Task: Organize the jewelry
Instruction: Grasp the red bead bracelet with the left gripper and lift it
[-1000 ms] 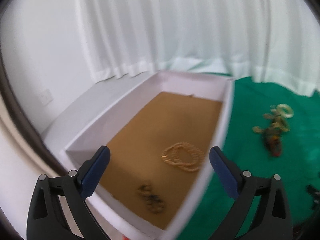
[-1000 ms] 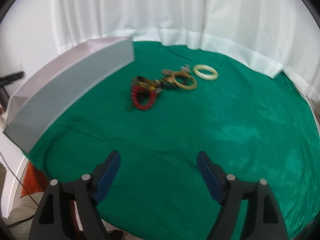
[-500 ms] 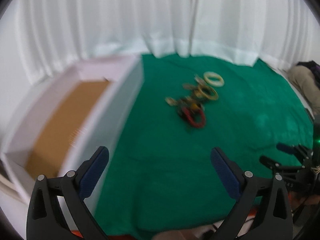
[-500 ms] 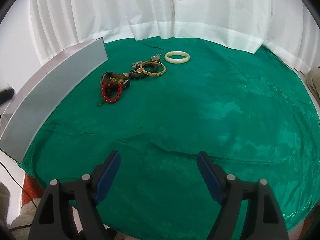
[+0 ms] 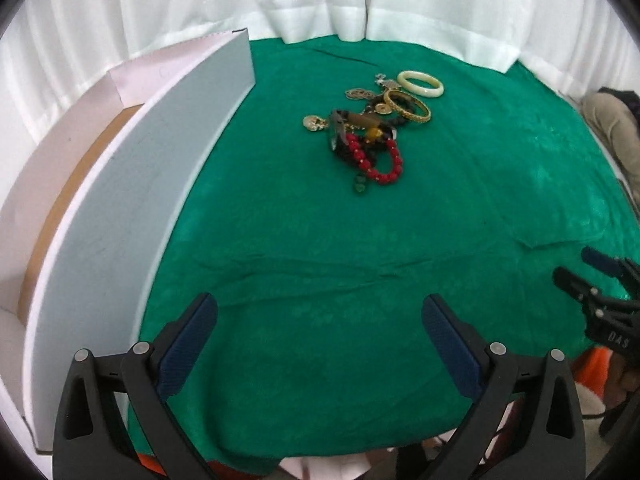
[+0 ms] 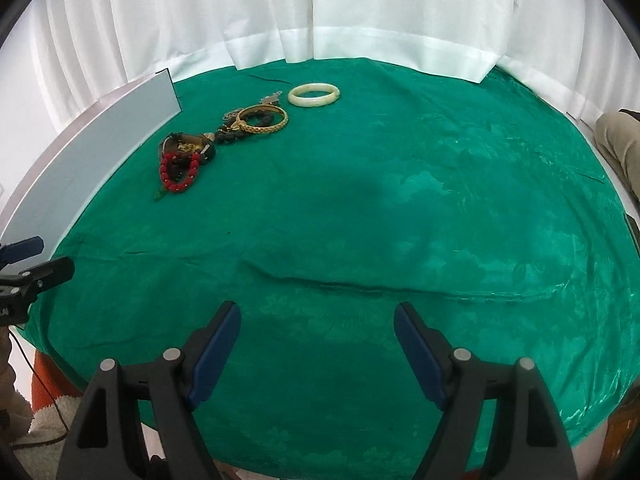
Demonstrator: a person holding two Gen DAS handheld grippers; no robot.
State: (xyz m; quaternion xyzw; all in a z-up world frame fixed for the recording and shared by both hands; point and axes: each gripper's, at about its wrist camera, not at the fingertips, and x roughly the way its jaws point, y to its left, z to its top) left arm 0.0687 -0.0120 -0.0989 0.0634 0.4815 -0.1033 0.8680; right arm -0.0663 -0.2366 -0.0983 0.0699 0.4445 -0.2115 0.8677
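Left claw: my left claw (image 5: 319, 326) is released, the jaws stand wide apart and hold nothing; it hangs above the near part of the green cloth (image 5: 400, 220).
Right claw: my right claw (image 6: 317, 336) is also released and empty, over the cloth, well apart from the jewelry.
Jewelry: it lies in one small heap on the far side of the cloth, near the white box (image 5: 132, 200) but not touching it.
Heap, piece by piece: the red bead bracelet (image 5: 378, 160) is nearest to me, the gold bangle (image 5: 407, 106) is behind it, the pale bangle (image 5: 420, 83) lies at the far end, beside the heap.
Box: it stands along the left edge of the cloth; I see only a strip of its brown floor (image 5: 76, 184).
Step in hand, as I judge: to reach for the next piece.
How to do it well: I think to take the red bracelet first, because it is outermost. I would come down from above with one finger inside the loop, close gently, then lift slowly, so the tangled pieces do not follow.
Risk: the dark pieces under it seem entangled.
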